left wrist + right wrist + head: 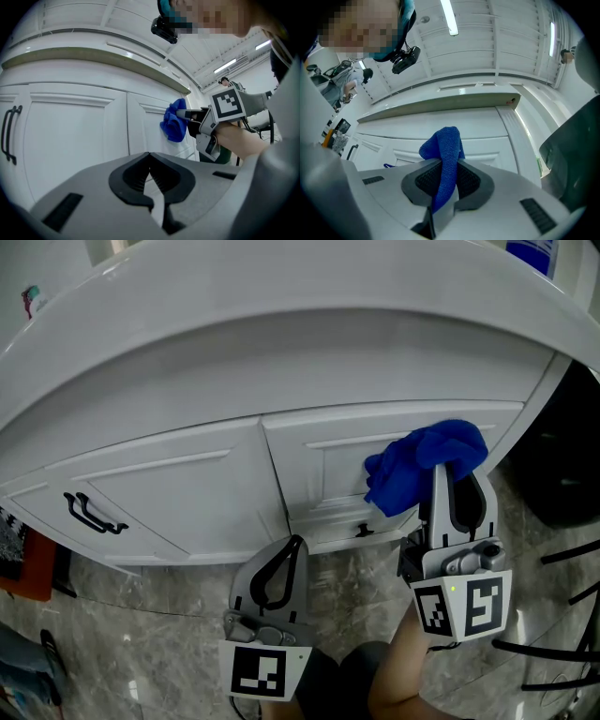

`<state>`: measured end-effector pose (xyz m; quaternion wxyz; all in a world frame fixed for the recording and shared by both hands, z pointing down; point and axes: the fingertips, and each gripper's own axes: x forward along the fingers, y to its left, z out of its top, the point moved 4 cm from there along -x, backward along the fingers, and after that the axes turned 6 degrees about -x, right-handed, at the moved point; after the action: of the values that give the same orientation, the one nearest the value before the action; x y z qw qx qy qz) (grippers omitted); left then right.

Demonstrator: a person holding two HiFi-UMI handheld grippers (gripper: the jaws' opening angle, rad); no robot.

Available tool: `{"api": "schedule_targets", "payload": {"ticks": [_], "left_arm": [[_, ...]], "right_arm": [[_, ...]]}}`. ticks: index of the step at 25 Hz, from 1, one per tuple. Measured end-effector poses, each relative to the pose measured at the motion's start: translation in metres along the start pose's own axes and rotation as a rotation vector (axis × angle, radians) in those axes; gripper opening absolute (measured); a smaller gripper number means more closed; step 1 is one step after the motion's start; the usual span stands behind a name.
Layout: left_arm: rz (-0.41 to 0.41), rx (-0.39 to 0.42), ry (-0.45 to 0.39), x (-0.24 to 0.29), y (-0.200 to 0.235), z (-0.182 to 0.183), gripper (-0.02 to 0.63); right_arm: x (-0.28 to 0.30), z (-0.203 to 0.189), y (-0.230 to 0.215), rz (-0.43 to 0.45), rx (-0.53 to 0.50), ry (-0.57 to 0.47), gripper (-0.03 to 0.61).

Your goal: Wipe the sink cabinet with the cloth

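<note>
White sink cabinet (178, 488), black handle (92, 514) leftward, blue cloth (427, 465) in right gripper (457, 479).

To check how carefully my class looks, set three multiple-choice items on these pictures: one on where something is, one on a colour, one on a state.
1. Where is the cloth?
A. on the floor
B. at the right cabinet door
C. on the countertop

2. What colour is the handle on the left door?
A. black
B. white
C. gold

3. What state is the right gripper in?
A. open, empty
B. shut on the handle
C. shut on the cloth

Key: B, the head view shows it held up in front of that door. A, it is dark against the white door. C, blue fabric is pinched between its jaws.
</note>
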<state>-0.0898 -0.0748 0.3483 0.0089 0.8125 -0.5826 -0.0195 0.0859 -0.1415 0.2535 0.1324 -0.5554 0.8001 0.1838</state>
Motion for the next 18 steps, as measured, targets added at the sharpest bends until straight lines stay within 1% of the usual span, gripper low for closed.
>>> {"api": "schedule_targets", "payload": {"ticks": [3, 5, 8, 10, 13, 16, 18], "left_arm": [[-0.004, 0.000, 0.003, 0.001, 0.000, -0.001, 0.005], [-0.006, 0.002, 0.005, 0.002, 0.000, -0.002, 0.005], [-0.005, -0.005, 0.003, 0.002, 0.000, -0.002, 0.005], [-0.005, -0.003, 0.007, 0.003, 0.001, -0.003, 0.005], [-0.003, -0.005, 0.006, 0.004, 0.002, -0.004, 0.005], [-0.009, -0.008, 0.000, 0.007, -0.001, -0.005, 0.005], [-0.016, -0.005, 0.000, 0.009, -0.003, -0.005, 0.005]], "right_arm": [[0.000, 0.000, 0.000, -0.003, -0.004, 0.000, 0.058], [-0.001, 0.000, -0.003, -0.024, -0.003, -0.004, 0.058], [-0.006, -0.002, -0.017, -0.121, -0.011, 0.007, 0.058], [-0.011, -0.007, -0.032, -0.181, -0.050, 0.040, 0.058], [-0.014, -0.017, -0.045, -0.175, -0.085, 0.063, 0.058], [-0.012, -0.019, -0.046, -0.158, -0.116, 0.068, 0.058], [-0.012, -0.017, -0.047, -0.164, -0.147, 0.075, 0.058]]}}
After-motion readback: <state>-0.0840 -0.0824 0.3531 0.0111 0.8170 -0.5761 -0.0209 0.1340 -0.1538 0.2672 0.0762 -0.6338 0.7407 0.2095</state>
